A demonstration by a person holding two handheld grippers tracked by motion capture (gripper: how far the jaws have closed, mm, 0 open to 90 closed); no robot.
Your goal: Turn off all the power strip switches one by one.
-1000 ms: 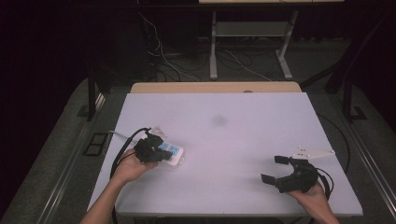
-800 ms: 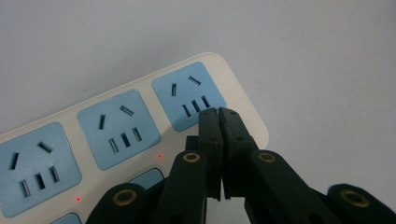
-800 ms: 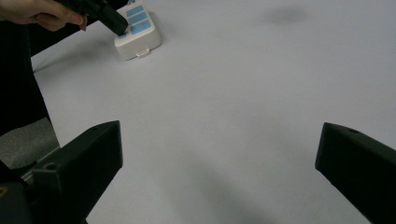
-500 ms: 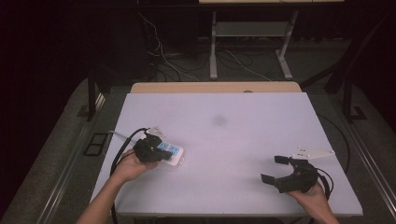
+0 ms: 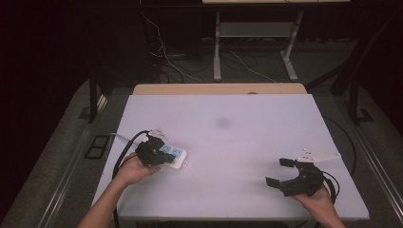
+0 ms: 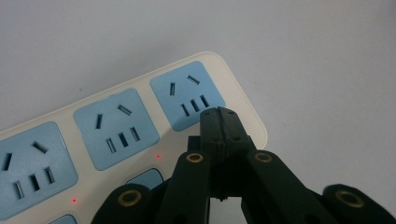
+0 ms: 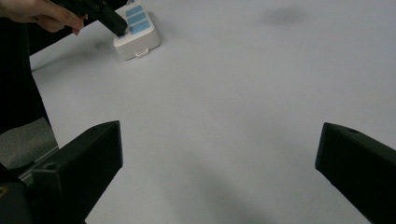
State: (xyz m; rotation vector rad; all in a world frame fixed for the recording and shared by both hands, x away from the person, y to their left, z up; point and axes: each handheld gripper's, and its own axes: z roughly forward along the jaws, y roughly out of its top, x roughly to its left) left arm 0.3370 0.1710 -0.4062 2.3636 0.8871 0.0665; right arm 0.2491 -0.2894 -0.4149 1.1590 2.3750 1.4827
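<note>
Power strip (image 6: pixel 140 126) cut off at frame edge; left claw (image 6: pixel 219 116) closed above it; right claw (image 5: pixel 280 172) open.

A lab or recording studio: dark drapes and dark floor ring one pale table (image 5: pixel 223 142). Beyond the tongs, past the table's far edge, loose cables (image 5: pixel 237 59) trail over the floor around a metal stand (image 5: pixel 254 33). A rail (image 5: pixel 71 185) runs outside the left tongs.

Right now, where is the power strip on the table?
In the high view the power strip lies at the left side of the white table, near its front edge, directly under the closed left tongs.
</note>
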